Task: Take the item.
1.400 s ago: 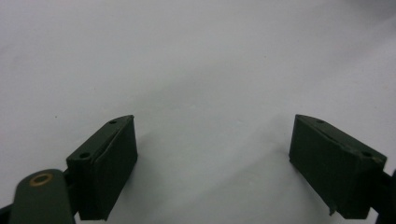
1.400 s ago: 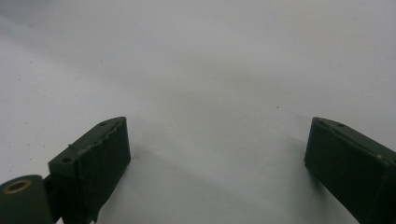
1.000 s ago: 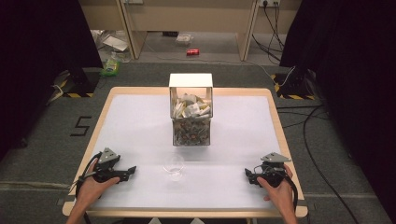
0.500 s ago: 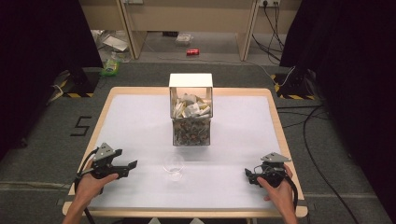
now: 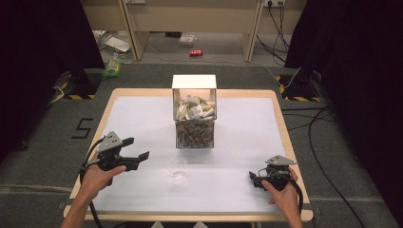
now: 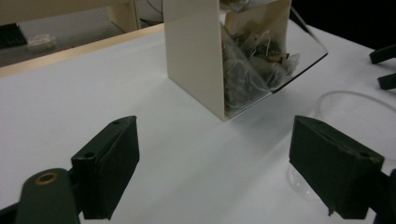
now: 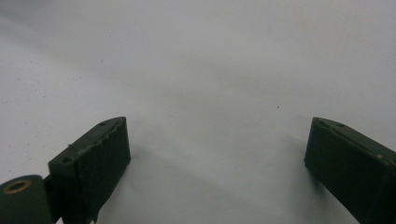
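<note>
A cream box with a clear front stands at the table's middle, full of small sachets. A clear cup sits on the white tabletop just in front of it. My left gripper hovers open to the left of the cup, jaws pointing right, nothing between them. In the left gripper view the box is ahead and the cup lies behind the right jaw of my left gripper. My right gripper rests open near the front right edge, over bare tabletop.
The white sheet covers a wood-rimmed table. Beyond it on the floor lie cables, a red can and some litter. The other gripper's jaw tips show at the far right of the left gripper view.
My left gripper has risen off the table and moved forward and right, towards the cup. The right gripper has stayed put.
</note>
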Available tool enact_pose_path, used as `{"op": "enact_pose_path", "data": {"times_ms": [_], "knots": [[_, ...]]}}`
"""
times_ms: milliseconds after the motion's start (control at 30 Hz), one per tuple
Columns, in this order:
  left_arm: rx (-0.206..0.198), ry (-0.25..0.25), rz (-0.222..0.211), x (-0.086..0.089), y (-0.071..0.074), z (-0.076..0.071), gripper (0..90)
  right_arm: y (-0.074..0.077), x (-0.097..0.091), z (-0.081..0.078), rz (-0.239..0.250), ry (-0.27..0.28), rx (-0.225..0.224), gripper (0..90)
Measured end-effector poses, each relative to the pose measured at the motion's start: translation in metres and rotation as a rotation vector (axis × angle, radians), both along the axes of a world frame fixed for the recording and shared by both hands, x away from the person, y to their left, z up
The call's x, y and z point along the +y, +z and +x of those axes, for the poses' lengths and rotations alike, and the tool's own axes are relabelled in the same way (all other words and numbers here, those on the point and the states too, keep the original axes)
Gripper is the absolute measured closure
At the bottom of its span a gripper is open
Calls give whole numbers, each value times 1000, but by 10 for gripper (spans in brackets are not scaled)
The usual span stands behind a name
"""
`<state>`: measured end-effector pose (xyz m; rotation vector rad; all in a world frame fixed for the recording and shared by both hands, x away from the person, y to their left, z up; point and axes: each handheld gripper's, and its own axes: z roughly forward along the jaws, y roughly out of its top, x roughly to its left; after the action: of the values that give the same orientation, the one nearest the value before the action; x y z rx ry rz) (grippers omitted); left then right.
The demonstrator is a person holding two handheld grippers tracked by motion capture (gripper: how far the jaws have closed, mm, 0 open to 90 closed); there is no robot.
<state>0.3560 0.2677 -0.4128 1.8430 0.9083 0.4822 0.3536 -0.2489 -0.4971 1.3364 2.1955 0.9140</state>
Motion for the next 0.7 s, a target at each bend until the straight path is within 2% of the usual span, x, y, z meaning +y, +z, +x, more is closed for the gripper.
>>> {"op": "enact_pose_path", "data": {"times_ms": [200, 700], "knots": [[-19, -3, -17, -7, 15, 2, 160, 0, 0, 0, 0, 0, 0, 73], [-58, -28, -46, -24, 35, 8, 154, 0, 0, 0, 0, -1, 1, 73]]}}
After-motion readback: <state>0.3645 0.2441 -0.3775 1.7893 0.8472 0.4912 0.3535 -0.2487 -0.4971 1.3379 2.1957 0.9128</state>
